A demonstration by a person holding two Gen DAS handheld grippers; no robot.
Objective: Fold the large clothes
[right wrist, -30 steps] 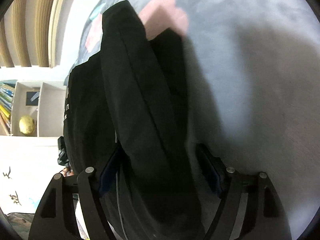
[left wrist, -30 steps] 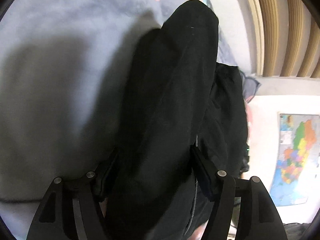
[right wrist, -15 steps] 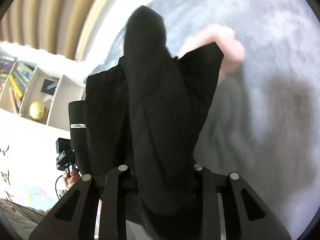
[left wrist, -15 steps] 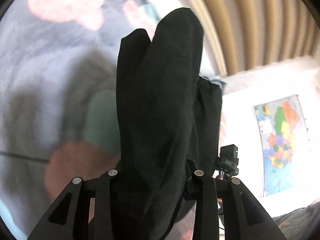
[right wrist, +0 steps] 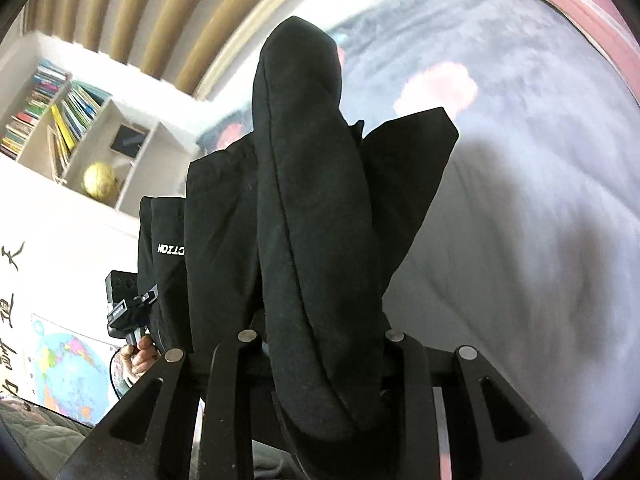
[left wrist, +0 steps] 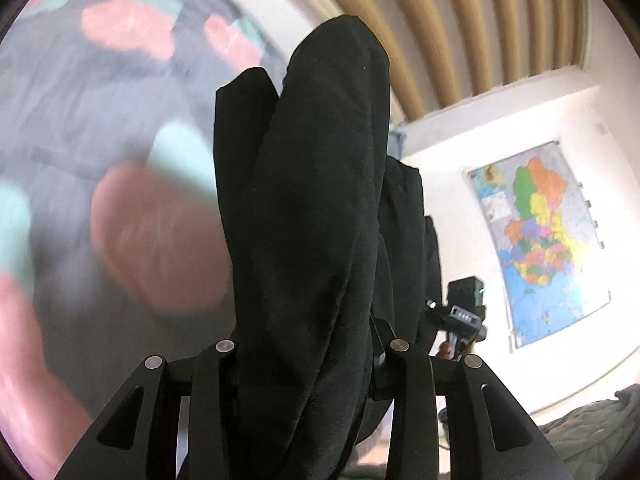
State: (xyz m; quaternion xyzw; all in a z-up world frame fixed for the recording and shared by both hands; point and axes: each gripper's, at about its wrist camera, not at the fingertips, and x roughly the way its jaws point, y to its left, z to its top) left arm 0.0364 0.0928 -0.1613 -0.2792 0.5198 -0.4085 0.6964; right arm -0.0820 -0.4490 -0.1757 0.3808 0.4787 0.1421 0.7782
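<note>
A large black garment (left wrist: 312, 208) hangs between both grippers, lifted above a grey bedspread. My left gripper (left wrist: 308, 356) is shut on a thick bunched fold of it; the cloth hides the fingertips. My right gripper (right wrist: 316, 344) is shut on another fold of the same garment (right wrist: 312, 208), which carries small white lettering (right wrist: 170, 250) on a hanging panel. Each wrist view shows the other gripper beyond the cloth: the right one (left wrist: 464, 312) and the left one (right wrist: 128, 304), held in a hand.
The grey bedspread with pink and mint patches (left wrist: 132, 224) lies below, also in the right wrist view (right wrist: 520, 220). A slatted wooden wall (left wrist: 460, 20), a wall map (left wrist: 540, 236), and a white bookshelf with books and a gold globe (right wrist: 98, 178) stand around.
Both grippers closed on the black garment and lifted it off the bedspread, tilting upward so wall, map and shelf came into view. The cloth now hangs free between them.
</note>
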